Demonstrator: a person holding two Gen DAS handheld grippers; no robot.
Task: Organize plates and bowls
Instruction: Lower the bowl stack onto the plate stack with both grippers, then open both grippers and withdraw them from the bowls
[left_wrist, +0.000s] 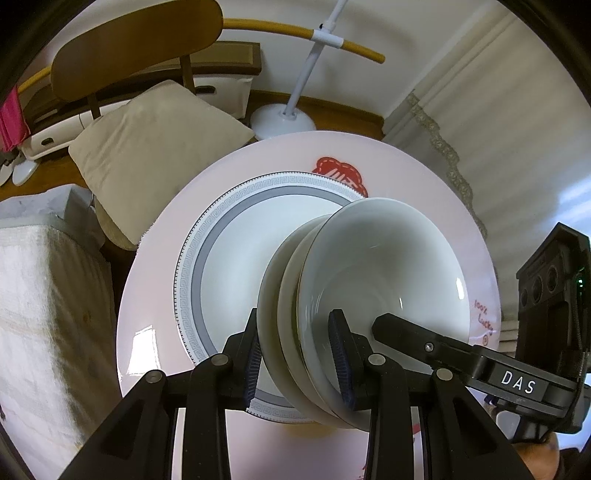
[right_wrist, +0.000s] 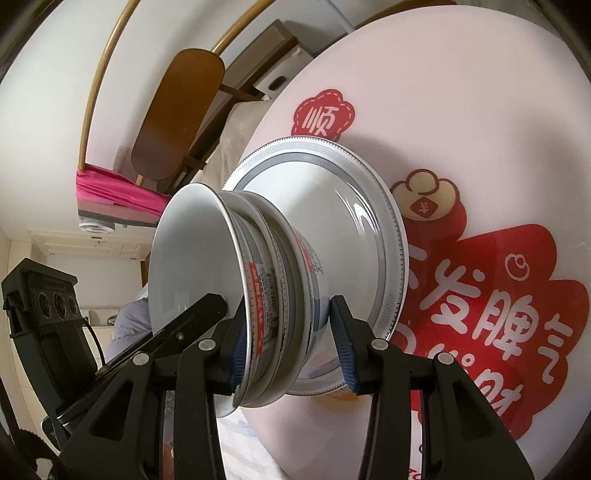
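A stack of white bowls stands over the middle of a grey-rimmed white plate on a round pink table top with red prints. My left gripper is shut on the rims at the stack's near edge. A finger of my right gripper reaches into the top bowl from the right. In the right wrist view my right gripper is shut on the same stack, whose sides carry barcode labels, above the plate. Whether the lowest bowl's foot touches the plate I cannot tell.
A wooden-backed chair with a beige cushion stands beyond the table. A white lamp base sits on the floor behind. A white cloth-covered surface lies at the left, curtains at the right.
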